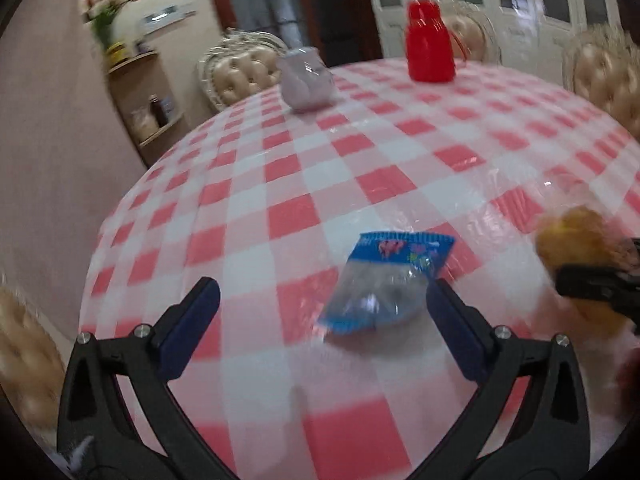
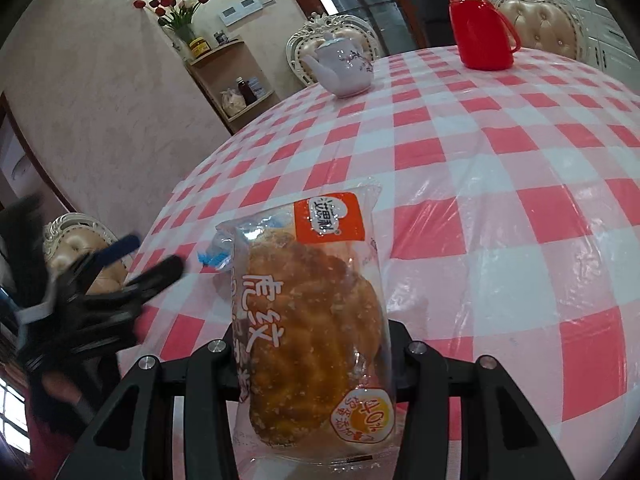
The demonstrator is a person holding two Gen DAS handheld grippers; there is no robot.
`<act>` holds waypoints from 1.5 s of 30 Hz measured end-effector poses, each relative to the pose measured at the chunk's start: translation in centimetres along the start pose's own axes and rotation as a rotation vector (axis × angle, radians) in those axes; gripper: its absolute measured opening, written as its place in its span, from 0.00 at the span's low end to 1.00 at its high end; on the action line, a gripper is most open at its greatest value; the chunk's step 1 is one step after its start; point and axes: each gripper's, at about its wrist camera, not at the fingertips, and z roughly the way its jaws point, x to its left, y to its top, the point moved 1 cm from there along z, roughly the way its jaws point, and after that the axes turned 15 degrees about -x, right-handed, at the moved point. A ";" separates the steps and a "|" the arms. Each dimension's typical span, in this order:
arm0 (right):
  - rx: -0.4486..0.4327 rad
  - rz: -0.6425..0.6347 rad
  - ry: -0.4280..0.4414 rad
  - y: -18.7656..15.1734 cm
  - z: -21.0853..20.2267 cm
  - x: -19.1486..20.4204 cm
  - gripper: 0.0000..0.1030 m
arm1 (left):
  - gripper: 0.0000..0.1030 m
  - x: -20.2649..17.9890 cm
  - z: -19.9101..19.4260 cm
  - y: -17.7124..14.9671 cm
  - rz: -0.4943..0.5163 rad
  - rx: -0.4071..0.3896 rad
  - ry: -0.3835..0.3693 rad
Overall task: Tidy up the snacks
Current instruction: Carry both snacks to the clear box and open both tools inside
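Observation:
A small blue-edged clear snack packet (image 1: 384, 280) lies on the red-and-white checked table (image 1: 360, 152), blurred. My left gripper (image 1: 320, 286) is open wide around it; the packet sits close to the right finger (image 1: 452, 320) and neither pad presses it. My right gripper (image 2: 312, 352) is shut on a clear bag of golden bread (image 2: 316, 320) with an orange label, held upright above the table (image 2: 500, 200). In the left wrist view the bread bag (image 1: 572, 240) shows at the right edge. In the right wrist view the left gripper (image 2: 154, 251) is blurred at the left, and the blue packet (image 2: 212, 254) peeks out behind the bread.
A white teapot (image 2: 344, 68) and a red thermos jug (image 2: 480, 24) stand at the table's far side. Cream padded chairs (image 2: 332, 36) ring the table. A corner shelf (image 2: 236, 80) with jars and a vase of flowers is against the wall at left.

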 end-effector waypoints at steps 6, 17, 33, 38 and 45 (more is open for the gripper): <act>-0.001 0.008 0.010 -0.1 0.0 -0.2 0.46 | 0.99 -2.6 5.6 0.0 0.054 0.129 -0.098; -0.003 -0.020 0.022 -0.1 0.1 0.2 0.46 | 0.50 -1.0 0.4 -2.0 -0.172 0.069 -0.059; 0.059 -0.127 0.138 -2.3 1.6 7.0 0.46 | 0.49 5.1 -9.4 -7.6 -0.317 0.002 0.182; 0.102 -0.186 0.212 -4.0 2.6 11.4 0.46 | 0.49 7.4 -12.4 -9.4 -0.349 -0.006 0.240; 0.176 -0.311 0.362 -7.4 3.9 19.8 0.46 | 0.49 12.3 -17.8 -12.2 -0.392 0.010 0.388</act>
